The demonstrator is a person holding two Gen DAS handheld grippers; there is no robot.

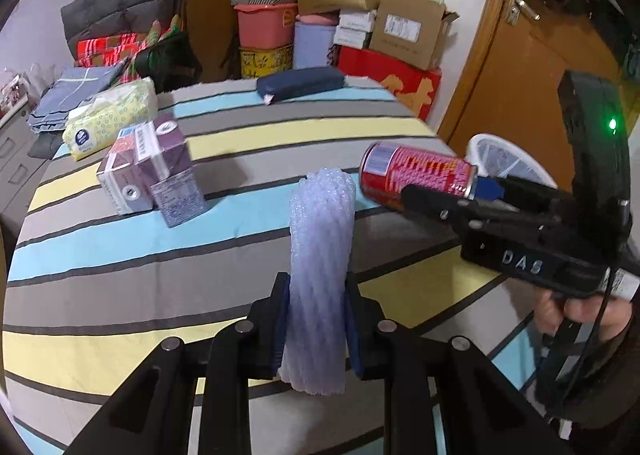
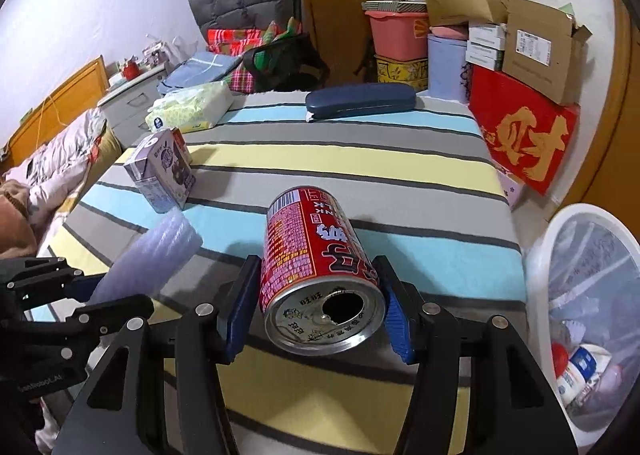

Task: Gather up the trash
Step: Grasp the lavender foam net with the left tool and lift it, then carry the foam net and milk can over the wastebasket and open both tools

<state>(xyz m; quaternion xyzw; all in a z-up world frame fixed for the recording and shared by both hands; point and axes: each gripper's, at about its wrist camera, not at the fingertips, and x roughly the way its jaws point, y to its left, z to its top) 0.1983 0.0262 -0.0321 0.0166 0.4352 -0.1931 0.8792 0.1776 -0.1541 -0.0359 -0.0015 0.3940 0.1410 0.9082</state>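
A pale lilac foam net sleeve [image 1: 320, 239] stands upright between the blue pads of my left gripper [image 1: 316, 295], which is shut on it above the striped cloth. From the right wrist view the same sleeve [image 2: 156, 251] sticks out of the left gripper [image 2: 86, 295] at the lower left. My right gripper [image 2: 316, 261] is shut on a red drink can [image 2: 316, 251], its opened top facing the camera. The left wrist view shows that can [image 1: 416, 171] held sideways in the right gripper [image 1: 440, 199], near the table's right edge.
A white mesh trash bin [image 2: 580, 211] with bottles inside stands beside the table's right edge, and its rim [image 1: 492, 137] shows behind the can. Two purple cartons [image 1: 152, 171], a tissue pack [image 1: 112, 119] and a navy case [image 1: 300, 83] lie on the striped table [image 2: 360, 159]. Boxes are stacked behind.
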